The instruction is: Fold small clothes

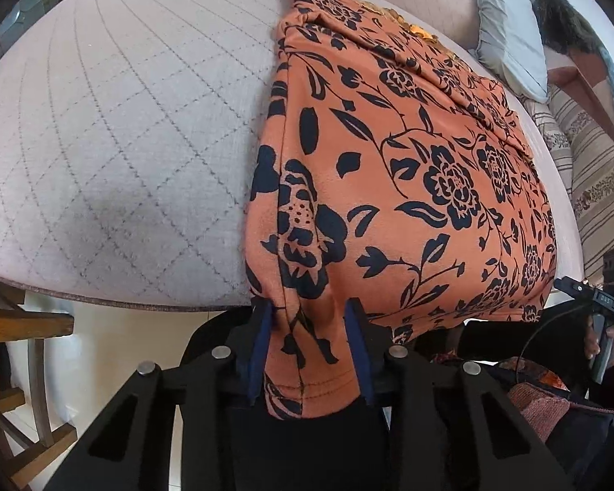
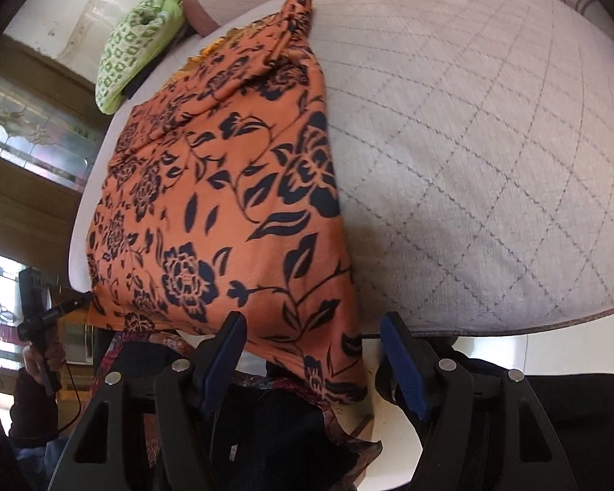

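An orange garment with a black flower print (image 1: 409,188) lies flat on a grey quilted surface (image 1: 123,143), and its near hem hangs over the front edge. In the left wrist view my left gripper (image 1: 309,319) is shut on the hem's left corner, which is bunched between the blue pads (image 1: 358,352). In the right wrist view the same garment (image 2: 225,188) fills the left half. Its right corner droops between the fingers of my right gripper (image 2: 313,327), which stands open, the right pad (image 2: 403,368) apart from the cloth.
A grey pillow (image 1: 507,28) and a striped cushion (image 1: 593,172) lie beyond the garment. A green patterned cloth (image 2: 139,41) sits at the far left of the right wrist view. A wooden chair (image 1: 16,347) stands below the front edge.
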`<control>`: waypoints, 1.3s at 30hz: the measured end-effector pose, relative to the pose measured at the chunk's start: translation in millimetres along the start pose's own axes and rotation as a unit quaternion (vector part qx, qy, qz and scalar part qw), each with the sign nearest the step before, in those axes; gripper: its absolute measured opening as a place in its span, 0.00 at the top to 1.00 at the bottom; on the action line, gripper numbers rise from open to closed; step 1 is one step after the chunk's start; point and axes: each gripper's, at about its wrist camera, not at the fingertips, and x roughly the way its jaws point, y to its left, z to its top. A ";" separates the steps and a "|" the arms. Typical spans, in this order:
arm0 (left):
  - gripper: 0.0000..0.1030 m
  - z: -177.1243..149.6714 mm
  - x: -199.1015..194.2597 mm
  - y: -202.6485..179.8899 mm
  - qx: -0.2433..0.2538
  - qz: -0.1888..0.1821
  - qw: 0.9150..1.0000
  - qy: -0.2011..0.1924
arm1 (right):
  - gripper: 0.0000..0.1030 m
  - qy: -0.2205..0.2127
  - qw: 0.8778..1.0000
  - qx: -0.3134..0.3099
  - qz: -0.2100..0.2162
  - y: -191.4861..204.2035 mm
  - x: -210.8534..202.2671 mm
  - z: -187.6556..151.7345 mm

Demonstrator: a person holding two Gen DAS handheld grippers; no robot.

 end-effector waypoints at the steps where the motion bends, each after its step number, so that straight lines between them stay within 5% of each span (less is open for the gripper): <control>1: 0.63 0.7 1.3 -0.1 0.001 0.000 1.000 0.003 | 0.31 0.001 1.000 0.000 0.002 -0.4 3.5 0.4; 7: 0.63 6.9 11.0 -2.0 0.008 -0.012 1.000 0.008 | 0.31 0.015 1.000 -0.021 -0.010 6.7 24.9 7.4; 10: 0.71 5.7 10.6 -2.5 0.021 -0.007 1.000 0.008 | 0.59 0.015 0.999 -0.046 -0.013 14.0 23.2 4.4; 11: 0.79 6.3 11.6 -3.4 0.026 -0.004 1.000 0.009 | 0.76 0.016 0.999 -0.050 -0.012 15.4 22.8 4.0; 16: 0.81 5.6 11.8 0.6 0.026 -0.003 1.000 0.017 | 0.83 0.019 0.998 -0.060 -0.002 20.9 20.5 2.3; 19: 0.48 3.8 13.7 5.2 0.019 0.023 0.999 0.029 | 0.80 0.038 0.999 -0.033 0.002 12.5 26.3 7.3; 20: 0.45 3.4 13.3 6.7 0.016 0.031 0.999 0.028 | 0.75 0.042 0.999 -0.032 0.002 12.0 26.0 8.3; 22: 0.43 1.1 10.1 9.8 0.013 0.033 0.999 0.022 | 0.56 0.052 0.998 -0.046 -0.004 15.9 26.3 7.1; 23: 0.43 0.1 9.0 10.7 0.010 0.031 0.999 0.021 | 0.31 0.058 0.997 -0.052 -0.005 17.4 28.7 6.3; 24: 0.43 -1.3 8.5 12.2 0.008 0.028 0.999 0.021 | 0.23 0.064 0.996 -0.056 -0.012 20.6 31.4 4.2; 28: 0.47 -2.6 15.3 13.0 0.009 0.015 0.999 0.033 | 0.24 0.048 0.995 -0.083 -0.039 28.6 38.7 -0.6; 31: 0.65 -3.4 22.3 5.0 0.026 0.005 0.998 0.048 | 0.38 0.047 0.992 -0.097 -0.064 31.1 40.8 -1.2; 33: 0.73 -2.9 27.5 -0.4 0.037 0.015 0.998 0.055 | 0.78 0.053 0.990 -0.111 -0.070 34.5 39.5 -2.6; 34: 0.78 -2.5 28.0 -1.2 0.038 0.016 0.998 0.055 | 0.87 0.054 0.990 -0.115 -0.063 36.5 37.5 -3.9; 39: 0.90 -1.2 25.8 -18.7 0.036 -0.004 0.998 0.045 | 0.92 0.034 0.992 -0.123 -0.006 49.6 16.7 -4.6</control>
